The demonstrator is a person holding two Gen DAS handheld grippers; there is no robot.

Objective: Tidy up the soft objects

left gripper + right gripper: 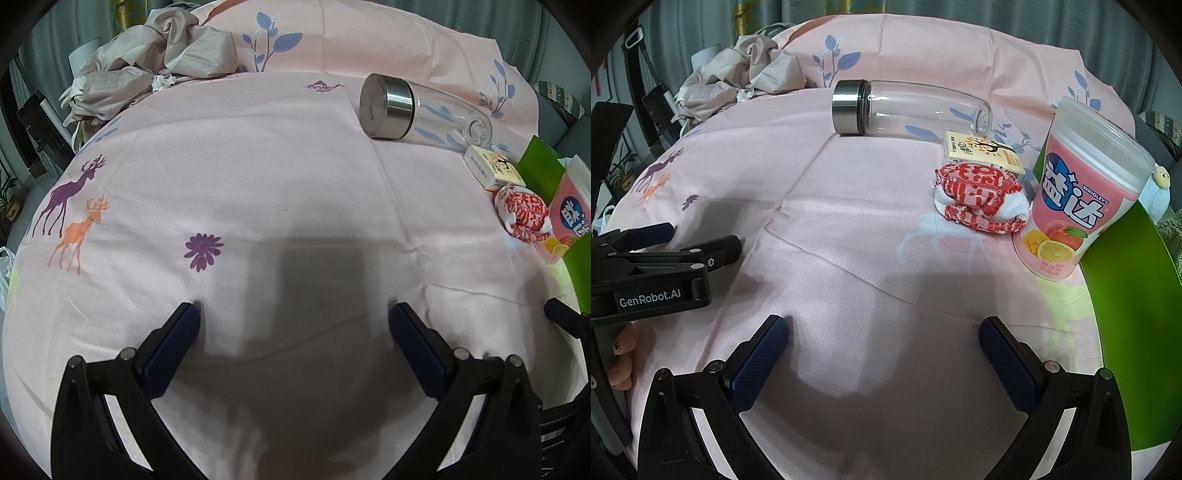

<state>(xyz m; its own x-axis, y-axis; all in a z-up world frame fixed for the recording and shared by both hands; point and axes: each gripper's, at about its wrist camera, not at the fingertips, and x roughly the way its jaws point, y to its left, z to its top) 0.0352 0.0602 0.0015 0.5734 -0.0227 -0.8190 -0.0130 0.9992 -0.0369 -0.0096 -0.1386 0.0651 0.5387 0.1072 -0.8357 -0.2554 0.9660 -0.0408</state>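
**Both grippers empty over the bed**

The left gripper (293, 314) and right gripper (882, 326) hover above the pink bedsheet (258, 166), jaws spread wide and holding nothing. The red-and-white rolled sock (977, 201) lies on the sheet, touching a small yellow box (982, 151), just beside a pink tub (1082, 195) and near a glass bottle (908, 109) on its side.

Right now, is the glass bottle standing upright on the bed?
No, the glass bottle lies on its side, its metal cap pointing left.
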